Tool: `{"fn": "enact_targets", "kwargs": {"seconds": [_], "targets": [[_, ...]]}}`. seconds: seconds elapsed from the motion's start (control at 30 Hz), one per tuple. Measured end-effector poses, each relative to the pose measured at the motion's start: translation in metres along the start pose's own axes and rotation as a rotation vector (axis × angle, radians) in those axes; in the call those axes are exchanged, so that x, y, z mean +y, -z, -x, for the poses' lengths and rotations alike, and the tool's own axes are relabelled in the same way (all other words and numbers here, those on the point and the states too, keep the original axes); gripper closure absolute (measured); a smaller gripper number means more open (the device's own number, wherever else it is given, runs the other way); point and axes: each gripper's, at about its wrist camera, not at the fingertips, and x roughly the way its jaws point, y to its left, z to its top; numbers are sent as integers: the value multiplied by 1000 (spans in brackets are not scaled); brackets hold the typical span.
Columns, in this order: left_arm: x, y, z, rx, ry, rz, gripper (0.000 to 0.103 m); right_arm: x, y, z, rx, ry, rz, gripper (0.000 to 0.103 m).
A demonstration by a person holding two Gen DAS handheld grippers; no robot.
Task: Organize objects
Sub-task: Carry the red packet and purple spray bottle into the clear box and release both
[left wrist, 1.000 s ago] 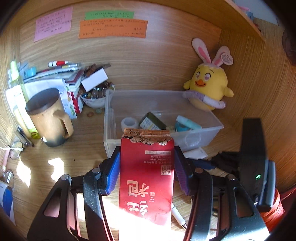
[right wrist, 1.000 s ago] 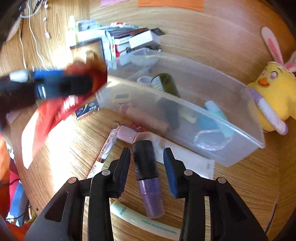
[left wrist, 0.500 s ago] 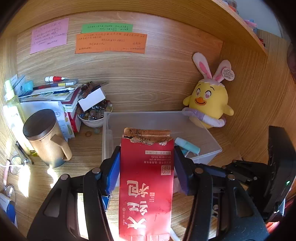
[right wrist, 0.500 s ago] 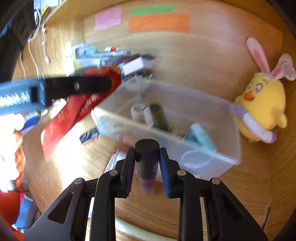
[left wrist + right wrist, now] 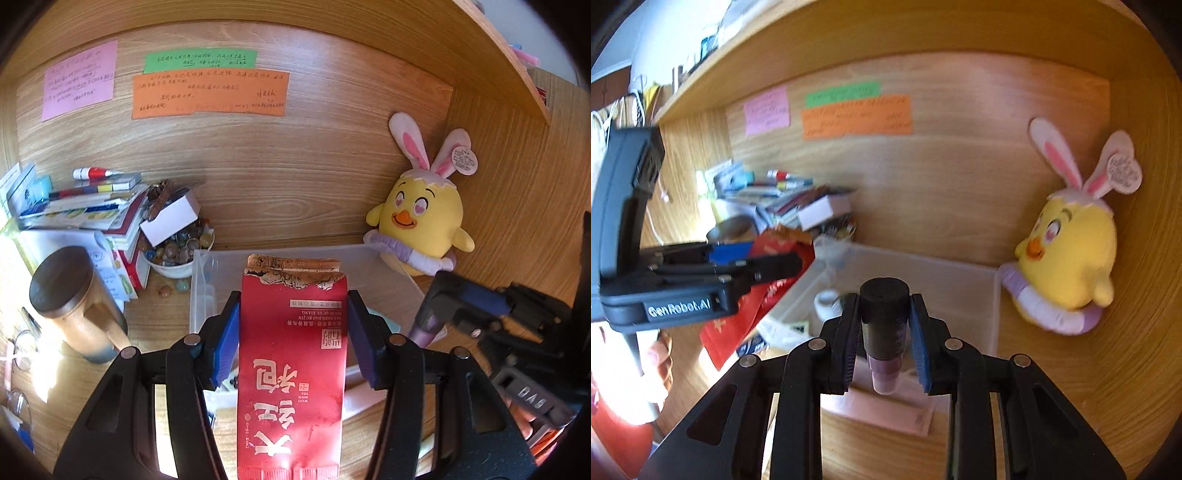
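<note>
The left gripper (image 5: 293, 332) has its fingers clenched on a red packet (image 5: 291, 369); the right gripper (image 5: 882, 332) grips a dark-capped bottle (image 5: 884, 317) — both above the clear bin (image 5: 960, 288). Lower each inside before releasing — one at a time.

Red tea packet (image 5: 291, 354): flat foil pouch w/ torn gold top edge, gold lettering, held upright above the clear plastic bin (image 5: 960, 291). Small bottle (image 5: 885, 325): black cap, dark upper body, purple-pink base, cap up, over bin's near edge. Bin holds tape roll (image 5: 825, 300), other bits.
</note>
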Motion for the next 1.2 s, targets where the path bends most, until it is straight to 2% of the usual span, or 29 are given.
{"fn": "enact_targets", "kwargs": {"seconds": [0.27, 0.5, 0.77, 0.9, 1.03, 1.2], "targets": [[-5, -15, -28, 44, -14, -21, 49, -20, -16, -10, -8, 38, -15, 79], [-8, -16, -55, 94, -27, -30, 49, -24, -11, -39, 65, -38, -41, 79], [-1, -11, -80, 156, -9, -4, 49, -18, 2, -69, 140, -63, -27, 79], [0, -9, -89, 173, 6, 2, 49, -26, 8, -84, 178, -54, -51, 79], [0, -5, -94, 188, 35, -1, 49, -32, 9, -85, 174, -54, -64, 79], [1, -4, -93, 182, 34, -6, 44, -32, 11, -90, 175, 6, -45, 74]]}}
